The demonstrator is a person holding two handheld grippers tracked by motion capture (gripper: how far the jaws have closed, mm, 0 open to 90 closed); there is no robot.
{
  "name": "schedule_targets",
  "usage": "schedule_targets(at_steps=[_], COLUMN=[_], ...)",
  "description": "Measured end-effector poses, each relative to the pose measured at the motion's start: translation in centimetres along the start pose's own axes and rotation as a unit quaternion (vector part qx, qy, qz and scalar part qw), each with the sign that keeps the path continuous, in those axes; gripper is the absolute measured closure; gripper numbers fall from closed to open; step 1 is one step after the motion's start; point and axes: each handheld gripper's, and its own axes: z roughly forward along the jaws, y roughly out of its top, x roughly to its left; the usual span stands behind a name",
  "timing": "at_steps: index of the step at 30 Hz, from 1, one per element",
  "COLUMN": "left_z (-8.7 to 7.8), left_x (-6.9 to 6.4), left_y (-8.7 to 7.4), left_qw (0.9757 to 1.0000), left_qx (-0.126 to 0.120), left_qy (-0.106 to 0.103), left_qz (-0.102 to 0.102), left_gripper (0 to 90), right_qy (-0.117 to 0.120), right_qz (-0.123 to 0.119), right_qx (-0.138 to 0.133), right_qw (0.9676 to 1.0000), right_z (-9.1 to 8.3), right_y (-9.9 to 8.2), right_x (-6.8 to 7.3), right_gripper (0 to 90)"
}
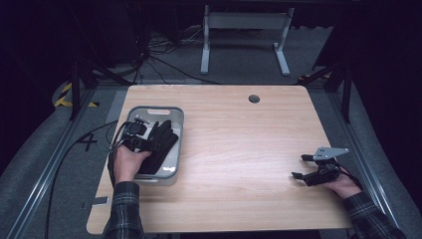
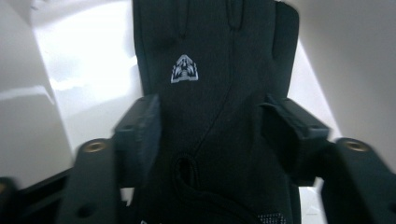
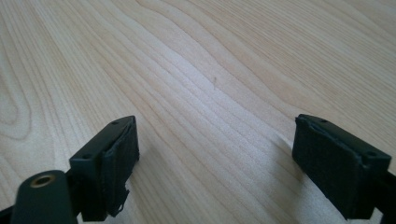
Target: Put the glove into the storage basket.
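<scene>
Standing by the table, this is what I see:

Left gripper: held in the person's left hand, low inside the tray near the table's left edge, pointing away from the person.
Left jaws: spread apart, one on each side of the glove; in the left gripper view the pads stand clear of the fabric rather than pinching it.
Glove: black, lying flat on the tray floor straight under and ahead of the left gripper, its fingers pointing away from the jaws, a small white emblem just beyond the pads.
Tray: pale grey, its walls rising on both sides of the left gripper.
Right gripper: well apart from the left one, near the table's right edge, resting low over the bare wood in the person's right hand.
Right jaws: spread wide, nothing but wood grain between them.
Table: light wood, running out ahead of the right gripper.
</scene>
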Motion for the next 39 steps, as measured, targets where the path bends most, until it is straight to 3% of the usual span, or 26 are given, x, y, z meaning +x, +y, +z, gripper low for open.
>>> schedule_targets(at_steps=[1,9,20,27,39], left_z=[-0.1,-1.0,-1.8,-2.3,-2.2], left_x=[-0.1,-1.2,-4.0,-7.2,-11.9], left_y=[0.0,0.8,1.8,2.5,2.4], left_qw=[1.0,0.9993,0.9971,0.9934,0.987], left_qx=[0.0,-0.032,-0.059,-0.077,-0.096], left_qy=[-0.001,-0.011,-0.032,-0.047,-0.075], left_qz=[0.0,0.013,0.034,0.071,0.105], left_gripper=[23.8,16.0,15.6,15.6,15.6], right_qy=[0.001,0.001,-0.001,-0.001,-0.001], right_qz=[0.0,0.001,0.002,0.001,0.001], right_qx=[0.0,0.0,-0.001,0.0,0.0], right_qw=[1.0,1.0,1.0,1.0,1.0], right_z=[0.0,-0.1,-0.1,-0.2,-0.2], right_y=[0.0,-0.1,-0.1,-0.2,-0.2], right_x=[0.0,0.0,0.0,0.1,0.1], right_gripper=[15.5,15.6,15.6,15.6,15.6])
